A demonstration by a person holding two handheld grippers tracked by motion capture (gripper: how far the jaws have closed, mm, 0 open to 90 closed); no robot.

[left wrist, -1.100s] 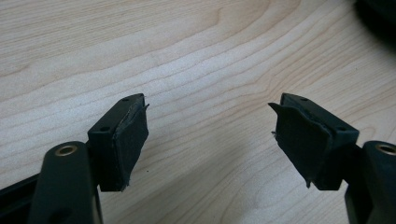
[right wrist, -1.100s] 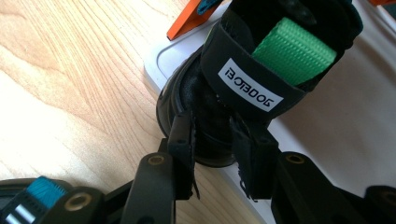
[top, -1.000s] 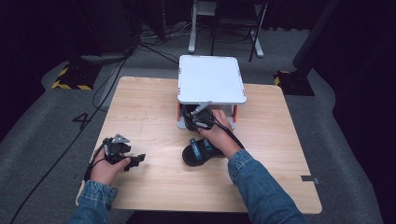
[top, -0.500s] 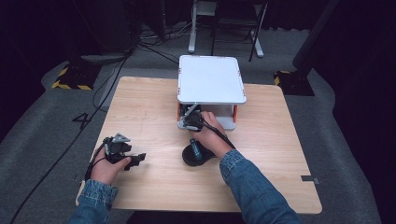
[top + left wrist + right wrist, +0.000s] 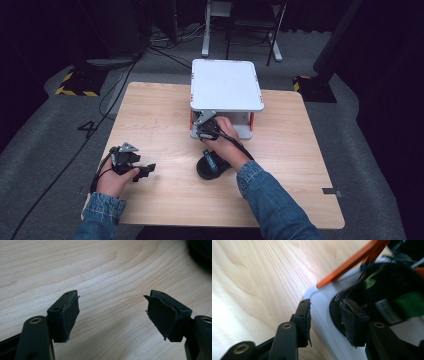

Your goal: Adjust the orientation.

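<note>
While reaching into the lower shelf of the white stand [image 5: 226, 85] at 12 o'clock on the desk [image 5: 160, 120], treat the black shoe [image 5: 394, 277] lying on the bottom plate [image 5: 322, 300] as the target. Note the right tool [image 5: 324, 315] as released: jaws partly spread, one over the white plate edge, the other against the shoe's dark rim, nothing pinched between them.

Advance slightly further toward 12 o'clock to bracket the rim, not the plate, with both pads. Steer clear of the orange post [image 5: 352, 267] just beside the approach line. Clench only with the rim fully between the pads, to prevent slipping from a shallow bite. Lift little, given the small headroom inside the stand, then draw out toward 6 o'clock.

Avoid the second black shoe [image 5: 210, 167] resting on the desk at 6 o'clock of the stand, beside the right forearm. Leave the left tool [image 5: 115, 307], released and empty, low over bare desk at 8 o'clock.
</note>
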